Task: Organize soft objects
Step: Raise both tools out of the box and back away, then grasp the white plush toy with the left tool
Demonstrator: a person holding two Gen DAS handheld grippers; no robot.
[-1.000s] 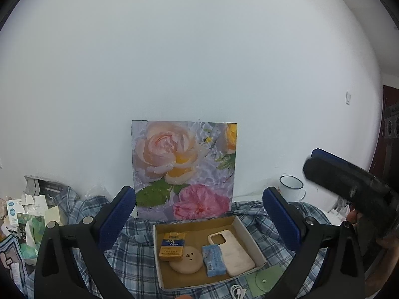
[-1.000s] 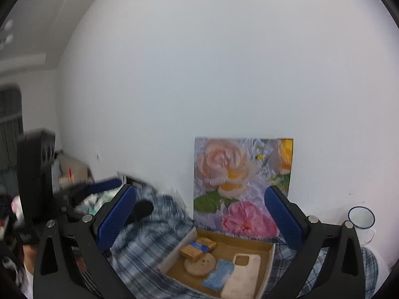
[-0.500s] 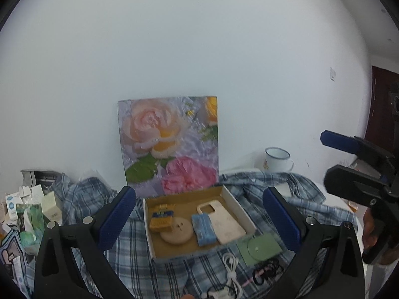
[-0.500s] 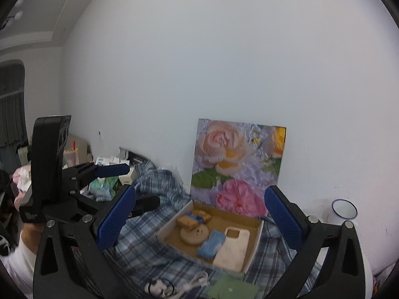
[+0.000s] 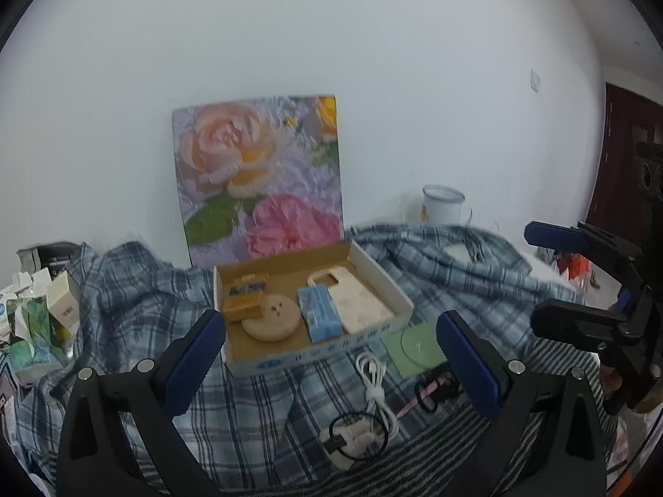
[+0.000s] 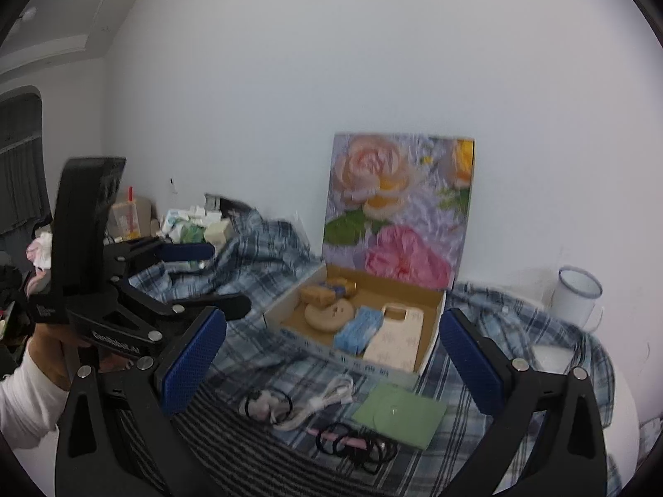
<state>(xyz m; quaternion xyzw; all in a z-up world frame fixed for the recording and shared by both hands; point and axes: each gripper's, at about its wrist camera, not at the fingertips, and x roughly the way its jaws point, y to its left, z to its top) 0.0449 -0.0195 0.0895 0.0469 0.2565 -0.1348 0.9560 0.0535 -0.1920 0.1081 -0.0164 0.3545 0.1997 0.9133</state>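
A shallow cardboard box sits on a plaid cloth. It holds a beige phone case, a blue packet, a round tan piece and an orange box. In front lie a white cable, black hair ties and a green square. My left gripper is open above the cloth. My right gripper is open too. Both are empty.
A rose picture leans on the white wall behind the box. A white enamel mug stands at the right. Small cartons and packets crowd the left. A striped cloth lies nearest.
Both grippers have tilted down and drawn back over the second. The cable, hair ties, green square and striped cloth have come into view. The jaws stay open.
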